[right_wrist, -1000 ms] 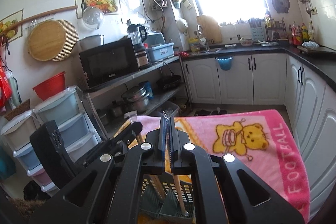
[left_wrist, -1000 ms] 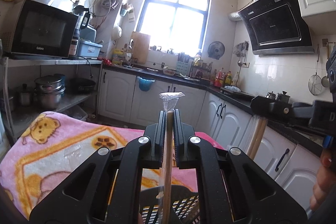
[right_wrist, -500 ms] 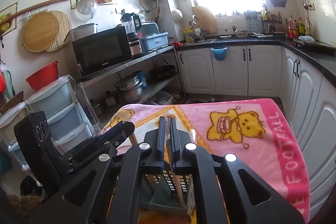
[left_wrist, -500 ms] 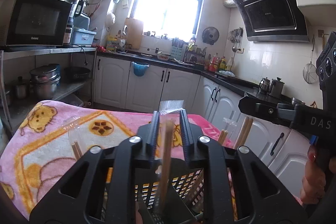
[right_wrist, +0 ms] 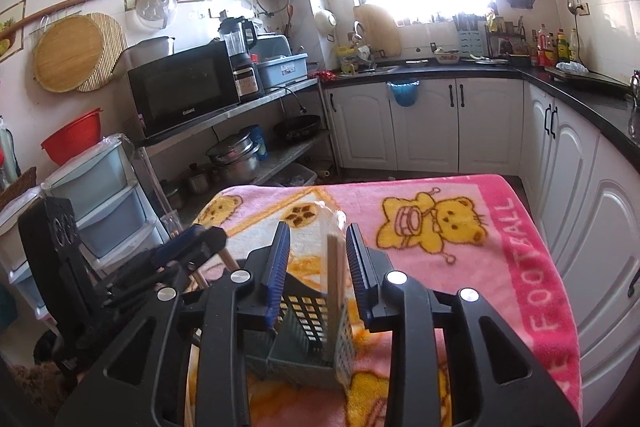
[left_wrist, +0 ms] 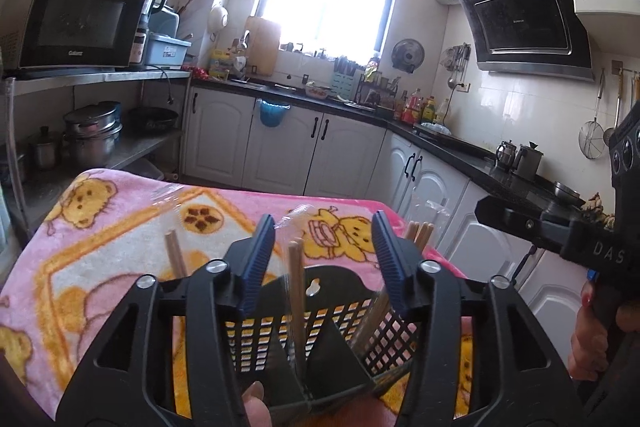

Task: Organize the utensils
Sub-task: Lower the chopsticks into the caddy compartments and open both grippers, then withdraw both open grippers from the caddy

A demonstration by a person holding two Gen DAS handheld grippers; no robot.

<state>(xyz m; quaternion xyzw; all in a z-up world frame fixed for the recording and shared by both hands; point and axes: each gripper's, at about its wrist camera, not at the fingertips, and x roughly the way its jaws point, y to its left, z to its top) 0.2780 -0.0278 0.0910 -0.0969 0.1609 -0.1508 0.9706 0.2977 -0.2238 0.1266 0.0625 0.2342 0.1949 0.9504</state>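
The fingers of the left gripper stand apart, having just been opening, and a wrapped pair of chopsticks rises between them, touching neither pad. The right gripper has likewise just been opening; its fingers are parted around another wrapped pair, with clear gaps on both sides.

Both pairs stand nearly upright in the black caddy, a slotted plastic holder with dividers, directly below the 2 grippers. In the left view, more chopsticks lean at 10 o'clock and at 2 o'clock of the centre pair. By my reading, these 2 pairs are already dropped in and released.

The sticks look light, stiff and thin. Their clear film sleeves are probably slippery and crinkly, so a hold on the wood in the upper third, square across both sticks, would seem safest. The caddy looks light enough to tip if a stick is levered sideways.

It sits on a pink bear-print blanket spread over the bench, soft and uneven footing. Beyond, at 12 o'clock, white cabinets run under a dark counter and a bright window. A microwave sits on a steel shelf at 10 o'clock in the right view; a range hood hangs at 2 o'clock in the left.
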